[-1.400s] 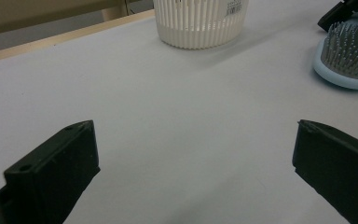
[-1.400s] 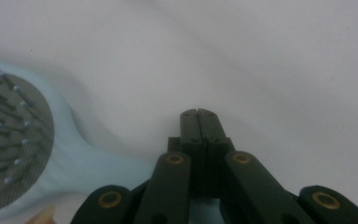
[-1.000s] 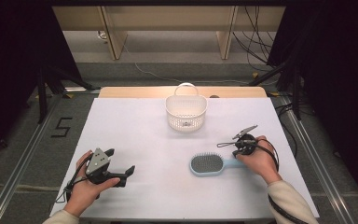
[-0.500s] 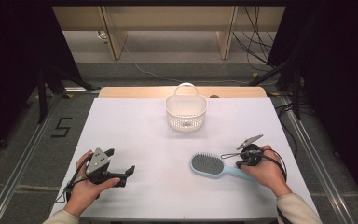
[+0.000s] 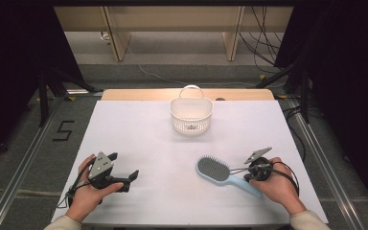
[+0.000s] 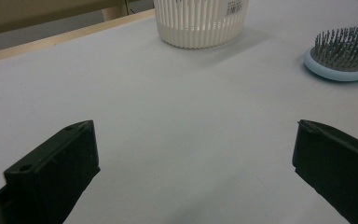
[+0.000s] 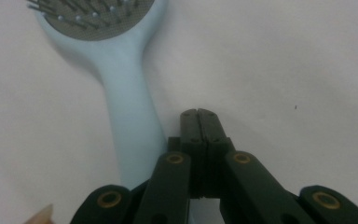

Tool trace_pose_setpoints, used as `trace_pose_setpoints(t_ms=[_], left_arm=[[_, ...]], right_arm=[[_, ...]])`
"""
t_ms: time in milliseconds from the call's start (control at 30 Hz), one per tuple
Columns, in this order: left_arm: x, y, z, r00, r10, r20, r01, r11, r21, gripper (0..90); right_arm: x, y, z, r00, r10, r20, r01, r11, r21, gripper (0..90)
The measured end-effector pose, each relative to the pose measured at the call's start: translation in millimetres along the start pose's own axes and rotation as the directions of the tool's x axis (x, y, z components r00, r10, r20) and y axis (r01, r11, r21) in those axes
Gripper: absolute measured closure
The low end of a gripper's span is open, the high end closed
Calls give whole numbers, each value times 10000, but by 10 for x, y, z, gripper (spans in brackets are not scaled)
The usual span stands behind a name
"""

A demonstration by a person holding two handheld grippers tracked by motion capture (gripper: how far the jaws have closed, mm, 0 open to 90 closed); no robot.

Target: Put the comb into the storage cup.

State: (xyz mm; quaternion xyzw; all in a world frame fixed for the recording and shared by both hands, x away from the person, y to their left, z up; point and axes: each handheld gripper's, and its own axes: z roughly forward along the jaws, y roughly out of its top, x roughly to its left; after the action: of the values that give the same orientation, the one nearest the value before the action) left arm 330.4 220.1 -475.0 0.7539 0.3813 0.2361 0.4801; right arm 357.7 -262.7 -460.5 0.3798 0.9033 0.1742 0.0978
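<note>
Hairbrush [image 5: 220, 172], pale blue, bristles up on white tabletop [image 5: 143, 139] near right edge; right hand-held gripper [image 7: 198, 116] closed empty just beside its handle; left hand-held gripper [image 6: 193, 154] wide apart, empty; white basket [image 5: 191, 115] beyond.

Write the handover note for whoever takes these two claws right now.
Left claw: open, resting low at the near left, holding nothing.
Right claw: shut on nothing, just beside the hairbrush handle.
Hairbrush: flat on the white table, bristles up, near right.
Basket: upright at the far middle; contents unclear.
Done: approach to the handle.
Left: open the right claw, grip the handle, probably carry the brush to the basket.
</note>
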Motion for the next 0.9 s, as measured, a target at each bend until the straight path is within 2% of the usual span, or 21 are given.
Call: trace_pose_setpoints(t_ms=[333,900], left_arm=[[0,0,1,10000,11,-5,-11,10000,7,0],[-2,0,4,10000,16,6,-16,10000,15,0]], right_arm=[[95,-85,-39,9999,-126,-43,126,9999,6,900],[102,-105,-43,10000,-48,-75,48,10000,-39,900]])
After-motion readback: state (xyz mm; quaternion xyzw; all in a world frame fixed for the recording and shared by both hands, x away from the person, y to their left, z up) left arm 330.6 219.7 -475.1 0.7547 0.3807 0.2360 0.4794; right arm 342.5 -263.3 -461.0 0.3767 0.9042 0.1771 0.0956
